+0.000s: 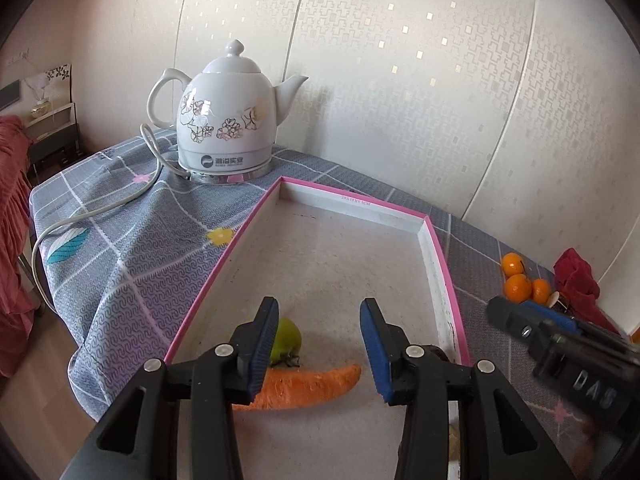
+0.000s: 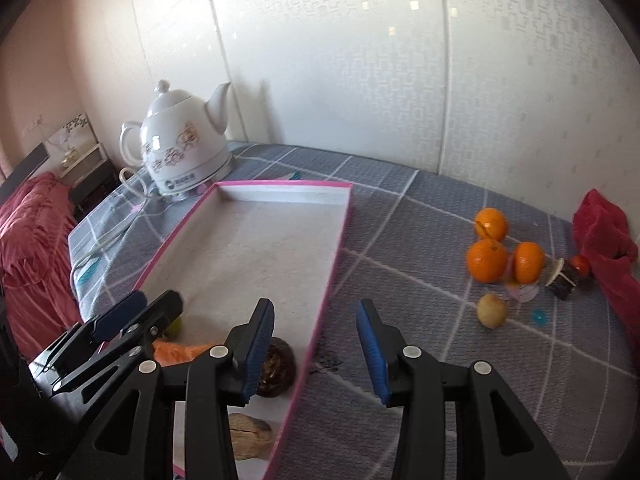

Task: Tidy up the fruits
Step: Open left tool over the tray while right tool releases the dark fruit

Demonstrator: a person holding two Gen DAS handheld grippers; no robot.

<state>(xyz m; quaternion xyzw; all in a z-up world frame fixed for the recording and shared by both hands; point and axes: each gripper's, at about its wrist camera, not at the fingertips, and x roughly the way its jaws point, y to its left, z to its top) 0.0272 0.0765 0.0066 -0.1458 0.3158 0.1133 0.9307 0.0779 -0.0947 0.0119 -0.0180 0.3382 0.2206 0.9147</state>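
The left tongs (image 1: 319,344) stand partly open over the near end of the tray (image 1: 440,280), and nothing is between their blue pads. Just below them lie a carrot (image 1: 316,384) and, at about 10 o'clock from it, a green fruit (image 1: 288,338) touching the carrot's upper side; whether the left pad touches the fruit cannot be told.

The right tongs (image 2: 316,348) are also partly open and grip nothing. They straddle the tray's right pink rim (image 2: 324,300), one pad over the tray, the other over the grey checked cloth of the bench (image 2: 400,240). A dark round item (image 2: 278,368) sits inside the tray beside the inner pad, and a brownish lump (image 2: 246,436) lies nearer still, at 6 o'clock.

The rest of the tray floor, from its middle to the far wall at 12 o'clock, is bare. Beyond its far left corner a white kettle (image 1: 228,120) stands, its cord trailing toward the bench's left edge.

From the right tongs, at 2 o'clock, three oranges (image 2: 486,260) cluster on the cloth, well apart from the tray, with a small yellowish fruit (image 2: 492,310) just in front of them. A red cloth (image 2: 604,236) lies at the bench's right edge. Open cloth separates tray and oranges.
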